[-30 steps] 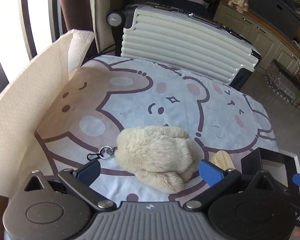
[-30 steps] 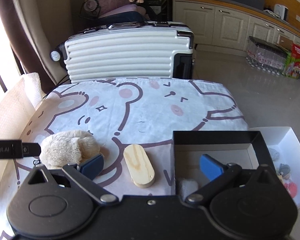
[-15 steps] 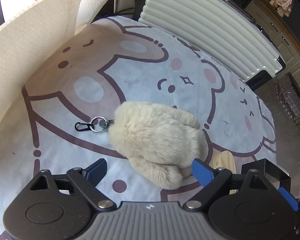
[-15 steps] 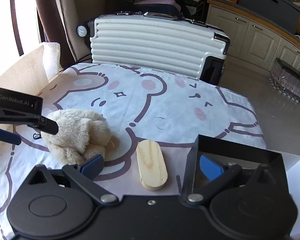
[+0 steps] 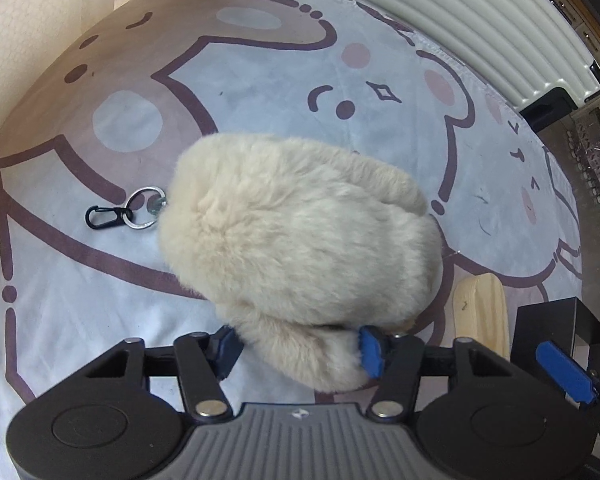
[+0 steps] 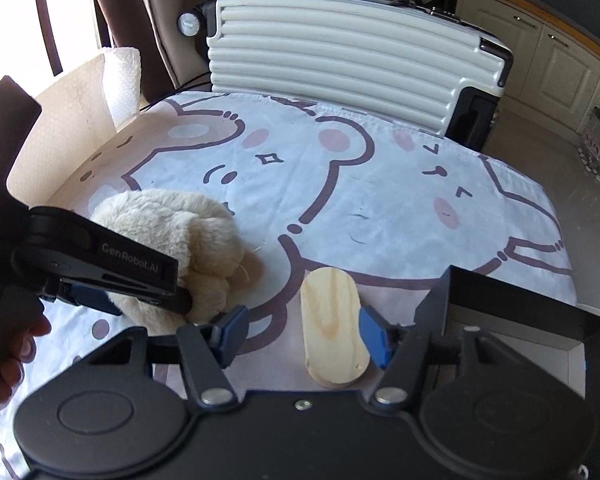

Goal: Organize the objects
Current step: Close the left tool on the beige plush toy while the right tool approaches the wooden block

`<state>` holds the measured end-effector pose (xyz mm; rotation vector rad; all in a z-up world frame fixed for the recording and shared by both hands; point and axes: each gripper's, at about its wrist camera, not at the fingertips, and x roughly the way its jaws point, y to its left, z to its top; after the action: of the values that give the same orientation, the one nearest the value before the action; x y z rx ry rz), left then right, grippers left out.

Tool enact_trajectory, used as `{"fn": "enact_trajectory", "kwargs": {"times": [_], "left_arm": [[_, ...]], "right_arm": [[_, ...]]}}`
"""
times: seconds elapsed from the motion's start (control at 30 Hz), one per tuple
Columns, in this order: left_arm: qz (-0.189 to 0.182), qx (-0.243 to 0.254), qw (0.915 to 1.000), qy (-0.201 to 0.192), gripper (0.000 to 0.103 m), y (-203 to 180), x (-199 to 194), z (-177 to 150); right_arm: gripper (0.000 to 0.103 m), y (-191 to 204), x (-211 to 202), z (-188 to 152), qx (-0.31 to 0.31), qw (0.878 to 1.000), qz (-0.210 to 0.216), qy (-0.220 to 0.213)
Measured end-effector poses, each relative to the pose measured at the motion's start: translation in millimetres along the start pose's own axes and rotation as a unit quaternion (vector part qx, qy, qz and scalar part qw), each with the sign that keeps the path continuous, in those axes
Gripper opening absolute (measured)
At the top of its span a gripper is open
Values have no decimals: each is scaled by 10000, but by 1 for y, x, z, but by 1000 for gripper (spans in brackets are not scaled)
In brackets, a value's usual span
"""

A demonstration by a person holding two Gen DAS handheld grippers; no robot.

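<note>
A cream plush toy (image 5: 300, 232) lies on the cartoon-print cloth (image 5: 260, 80), its keyring and black clip (image 5: 140, 210) trailing to the left. My left gripper (image 5: 299, 348) points steeply down, jaws closing, and both blue pads touch the fur of the toy's near lobe. From the right wrist view the toy (image 6: 172, 220) sits partly behind the left gripper's black fingers (image 6: 140, 276). An oval wooden block (image 6: 332, 324) lies flat between the jaws of my right gripper (image 6: 302, 336). Those jaws are closing, the right pad is at the block's edge and the left pad stands clear of it.
A black open box (image 6: 520, 300) stands just right of the block and shows again (image 5: 556, 320). A white ribbed suitcase (image 6: 340, 60) blocks the cloth's far edge. A pale padded sheet (image 5: 40, 40) rises on the left. A person's hand (image 6: 16, 352) holds the left gripper.
Both grippers have sunk toward the cloth. The left jaws narrowed onto the plush toy's near lobe. The right gripper shifted left from over the black box, and its jaws narrowed around the wooden block.
</note>
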<state>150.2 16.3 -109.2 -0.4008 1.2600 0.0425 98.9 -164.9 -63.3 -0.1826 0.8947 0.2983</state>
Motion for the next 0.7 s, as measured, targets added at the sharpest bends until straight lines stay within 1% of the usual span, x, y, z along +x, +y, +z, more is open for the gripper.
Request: {"fn": "enact_trajectory", "kwargs": {"times": [0.03,0.07,0.1,0.17,0.23,0.3,0.37,0.43,0.5,0.57,0.6,0.67,0.7], "left_arm": [[34,81,10000,-27,36,1,-1,1],[108,176,9998,-39,10,2,0,2],[189,243,9995,-15,5,5,0,3],[71,297,9995,57,5,13,-1,5],[155,461,9988,80,5,18,-4,5],[334,717,9968,61,5,21,-7,5],[622,1039,9926,-13,5,25,-11,3],[993,1384,9853,-105,5,29,-14,3],[1347,1596,9777,-208,5,35,-16,1],[1450,1488,9779,-250,5,45,-19,3],[1470,1385,9790,-287,5,51,-21,5],[1518,1264,9795,-392,6,59,-25,7],[1501,1196,9804,-442,6,61,-28,7]], "right_arm": [[62,0,3,1,23,10000,20,23],[62,1,7,1,51,10000,21,45],[61,1,10,2,77,9999,24,63],[61,3,16,4,125,9999,52,99],[61,7,21,6,133,9998,51,123],[60,10,24,8,164,9998,53,127],[59,12,26,10,253,9995,101,127],[58,15,27,12,320,9993,172,111],[53,18,28,14,389,9989,260,100],[42,21,29,17,488,9979,407,129],[39,22,29,18,555,9972,481,138],[28,22,31,20,765,9947,669,152],[24,22,33,21,931,9924,785,176]]}}
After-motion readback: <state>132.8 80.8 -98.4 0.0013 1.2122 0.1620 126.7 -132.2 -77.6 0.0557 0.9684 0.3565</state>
